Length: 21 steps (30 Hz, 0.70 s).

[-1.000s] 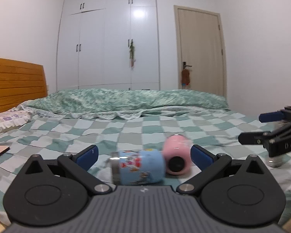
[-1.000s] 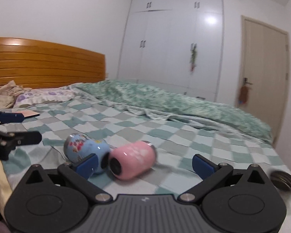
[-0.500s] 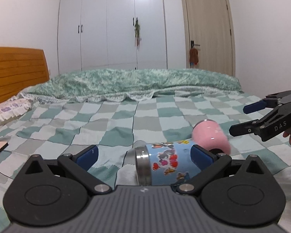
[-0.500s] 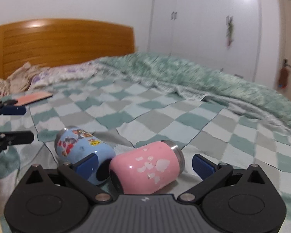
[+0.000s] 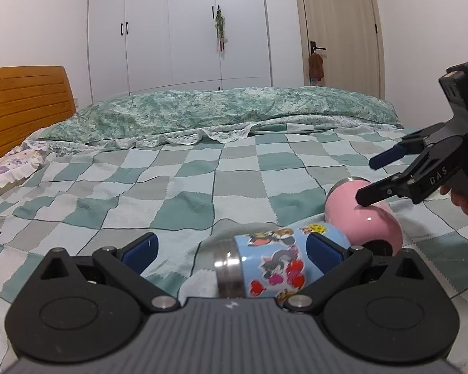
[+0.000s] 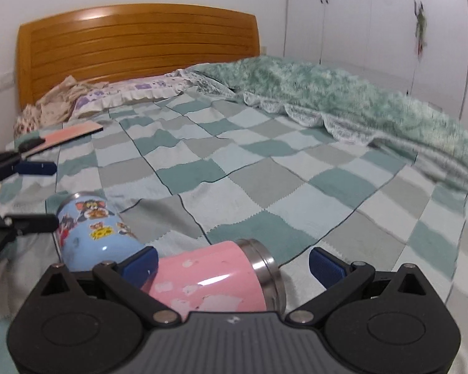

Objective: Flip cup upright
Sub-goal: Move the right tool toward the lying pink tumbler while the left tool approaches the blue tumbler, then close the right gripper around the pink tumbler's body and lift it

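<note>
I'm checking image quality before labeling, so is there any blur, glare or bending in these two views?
Left wrist view: sharp; a glare spot on the pink cup; fisheye bows the door. Right wrist view: the green duvet at right is smeared; a highlight streaks the pink cup; the headboard curves.

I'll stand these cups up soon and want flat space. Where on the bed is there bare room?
Bare checkered blanket lies between the cups and the rumpled green duvet. It is crowded near the edge: blue cup and pink cup lie together, an open hand-held gripper around each, left and right.
</note>
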{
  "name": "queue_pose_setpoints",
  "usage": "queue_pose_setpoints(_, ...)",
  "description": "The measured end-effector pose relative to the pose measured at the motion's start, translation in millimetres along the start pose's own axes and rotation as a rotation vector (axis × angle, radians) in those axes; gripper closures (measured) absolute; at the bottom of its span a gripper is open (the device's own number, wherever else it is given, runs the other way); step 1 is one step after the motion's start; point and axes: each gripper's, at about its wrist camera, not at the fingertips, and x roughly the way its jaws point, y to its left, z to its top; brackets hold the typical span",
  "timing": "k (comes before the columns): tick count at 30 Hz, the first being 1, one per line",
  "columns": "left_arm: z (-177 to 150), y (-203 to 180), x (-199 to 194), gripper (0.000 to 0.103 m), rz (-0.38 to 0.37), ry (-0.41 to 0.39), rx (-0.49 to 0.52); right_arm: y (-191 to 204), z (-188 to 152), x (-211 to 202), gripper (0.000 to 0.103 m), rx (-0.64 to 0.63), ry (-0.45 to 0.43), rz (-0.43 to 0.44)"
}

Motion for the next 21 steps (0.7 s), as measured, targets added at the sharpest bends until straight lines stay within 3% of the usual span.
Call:
queue_pose_setpoints(5, 4.9, -11.8, 7.1, 0.000, -0.007, 0.014, 0.041, -3.7, 0.3, 5.1, 0.000, 0.142, 0.060, -0.022)
queue_pose_setpoints(12, 5.4, -12.4, 13.6, 0.000, 0.008, 0.042, 0.044, 5.2, 8.0, 33.7, 0.000, 0.382, 0.287, -0.091)
queue_pose_setpoints(17, 3.8, -8.7, 9.8, 0.000, -0.009, 0.042, 0.045, 9.0, -10.1, 46.8, 0.000, 0.549, 0.370, -0.054)
queue_pose_setpoints(18, 3.6, -8.1, 9.3, 0.000, -0.012, 0.042, 0.041, 11.9, -13.8, 49.1, 0.002, 0.553, 0.382, -0.061)
queue_pose_setpoints(20, 3.2, -6.7, 8.5, 0.000, -0.023, 0.040, 0.032, 16.2, -22.8, 54.2, 0.018, 0.582, 0.411, -0.034)
queue_pose_setpoints(21, 2.4, -6.1, 7.7, 0.000, -0.028, 0.040, 0.026, 18.7, -23.7, 53.1, 0.018, 0.584, 0.412, -0.041)
